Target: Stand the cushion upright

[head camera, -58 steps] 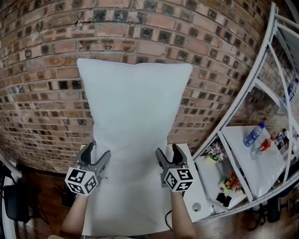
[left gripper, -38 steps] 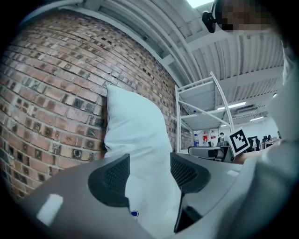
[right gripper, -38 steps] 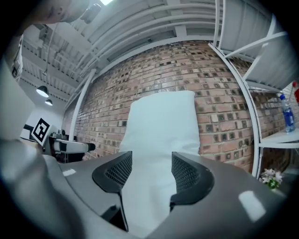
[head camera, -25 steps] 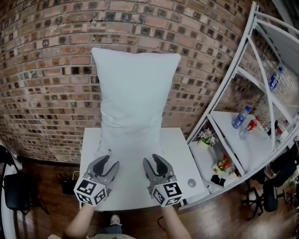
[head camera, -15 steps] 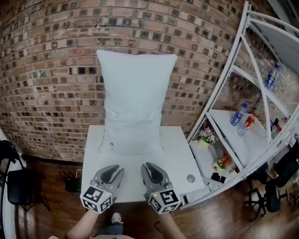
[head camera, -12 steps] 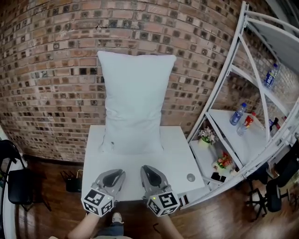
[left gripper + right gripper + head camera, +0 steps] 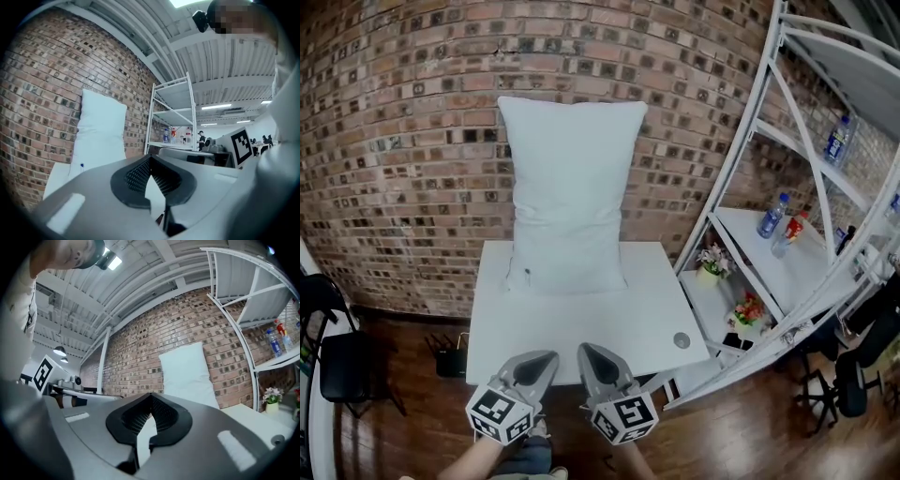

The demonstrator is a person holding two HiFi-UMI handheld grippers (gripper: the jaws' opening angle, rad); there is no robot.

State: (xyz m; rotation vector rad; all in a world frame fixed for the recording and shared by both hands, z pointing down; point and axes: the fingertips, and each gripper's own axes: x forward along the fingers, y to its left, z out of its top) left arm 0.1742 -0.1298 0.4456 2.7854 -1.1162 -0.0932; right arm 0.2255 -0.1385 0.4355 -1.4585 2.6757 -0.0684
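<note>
The cushion point(image 7: 567, 192), plain white, stands upright on its short end at the back edge of the tabletop point(image 7: 581, 323), its back against the brick wall point(image 7: 403, 141). A small blue tag point(image 7: 528, 275) sits near its lower left corner (too small to read). The bottles point(image 7: 772, 216) on the white shelf rack point(image 7: 741, 159) off the tabletop's right edge carry labels, also too small to read. The cubes on the grippers show only black-and-white square patterns.

A small round disc point(image 7: 681, 340) lies near the front right corner of the tabletop.

Two seconds ago both grippers flanked the cushion's lower sides with their jaws apart. Now the left gripper point(image 7: 547, 356) and the right gripper point(image 7: 585, 349) hang side by side just off the front edge, well apart from the cushion. Their jaws have just been closing and now meet tip to tip with nothing between them. The cushion stands upright as before.
</note>
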